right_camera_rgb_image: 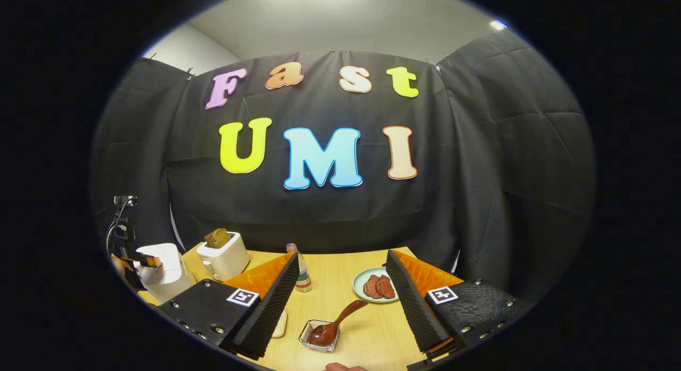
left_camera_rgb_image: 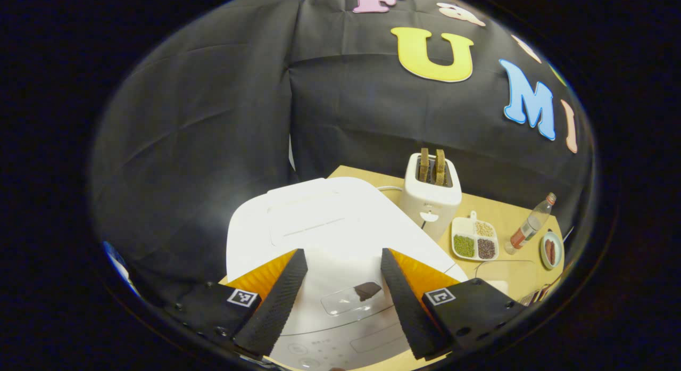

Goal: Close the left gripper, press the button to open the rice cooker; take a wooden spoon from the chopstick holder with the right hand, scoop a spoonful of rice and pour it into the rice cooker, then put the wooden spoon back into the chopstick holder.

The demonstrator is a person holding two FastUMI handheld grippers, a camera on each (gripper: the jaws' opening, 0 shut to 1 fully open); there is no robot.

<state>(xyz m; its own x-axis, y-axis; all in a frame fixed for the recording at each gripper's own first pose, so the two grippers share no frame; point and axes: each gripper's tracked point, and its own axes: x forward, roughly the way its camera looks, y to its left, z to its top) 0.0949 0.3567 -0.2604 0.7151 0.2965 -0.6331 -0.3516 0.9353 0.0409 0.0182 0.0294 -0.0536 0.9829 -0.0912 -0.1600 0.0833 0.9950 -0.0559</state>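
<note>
1. Surface (right_camera_rgb_image: 367, 334): light wood, black cloth behind its far edge. It carries everything below.
2. Rice cooker (left_camera_rgb_image: 330, 222): white, on the surface's left end. Lid is down. In the left gripper view it sits right under the camera, control panel at the near edge.
3. Toaster (left_camera_rgb_image: 431, 198): beside the cooker toward the far edge, two slices up. Not task-relevant.
4. Left hand-held gripper (left_camera_rgb_image: 340, 302): fingers spread wide, hovering above the cooker's front. Can't tell whether it touches the lid.
5. Right hand-held gripper (right_camera_rgb_image: 340, 302): fingers spread wide, holding nothing, above the near edge.
6. Wooden spoon (right_camera_rgb_image: 335, 323): bowl down in a small clear dish (right_camera_rgb_image: 319, 336) near the near edge, handle tilted up toward the plate of meat (right_camera_rgb_image: 375, 286). I can't make out a chopstick holder or the rice.
7. Step: lid down with the left gripper over it fits either lining up for the button press or a cooker shut again; the frames don't settle it.
8. If the press is pending: fingers must come together, then the tip goes squarely on the lid release.
</note>
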